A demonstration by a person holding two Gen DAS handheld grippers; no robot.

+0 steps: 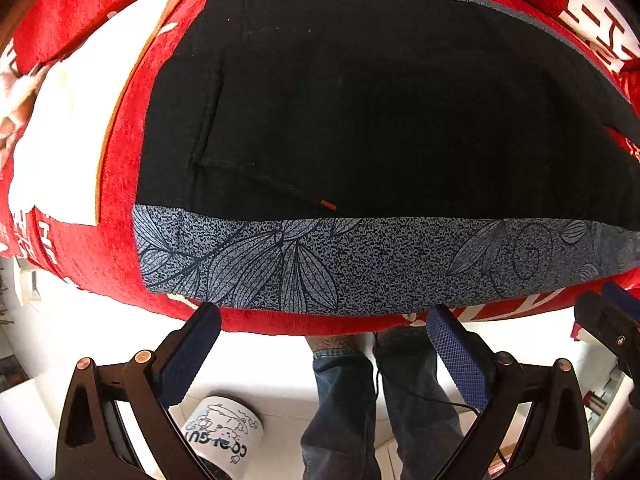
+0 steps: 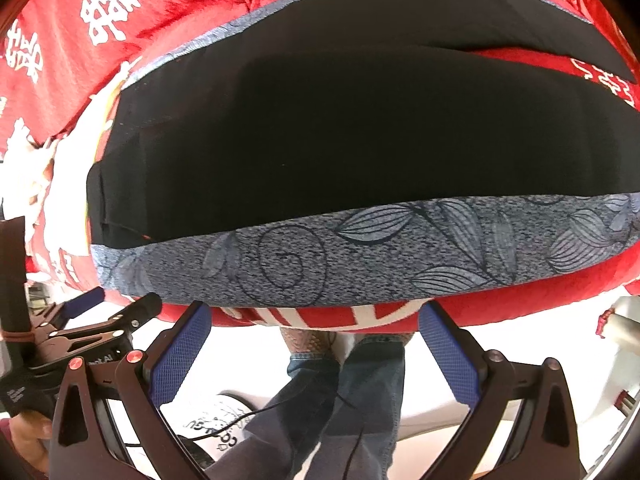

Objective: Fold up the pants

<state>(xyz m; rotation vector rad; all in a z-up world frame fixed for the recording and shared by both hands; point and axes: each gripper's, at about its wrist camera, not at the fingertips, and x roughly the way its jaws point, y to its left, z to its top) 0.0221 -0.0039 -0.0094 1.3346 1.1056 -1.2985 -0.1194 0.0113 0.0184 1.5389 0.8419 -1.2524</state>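
The black pants (image 1: 380,112) with a grey floral side band (image 1: 360,264) lie flat on a red cloth (image 1: 120,184); a pocket seam with a small orange tag (image 1: 326,205) shows. In the right wrist view the pants (image 2: 340,140) and band (image 2: 360,256) fill the middle, with a second leg behind. My left gripper (image 1: 324,316) is open and empty, just short of the near edge. My right gripper (image 2: 316,316) is open and empty at the same edge. Each shows in the other's view, the right (image 1: 612,320) and the left (image 2: 108,308).
The red cloth with white characters (image 2: 108,12) covers the surface and hangs over the near edge. Below are the person's legs in jeans (image 1: 360,400), a white printed bucket (image 1: 224,432) and a pale floor.
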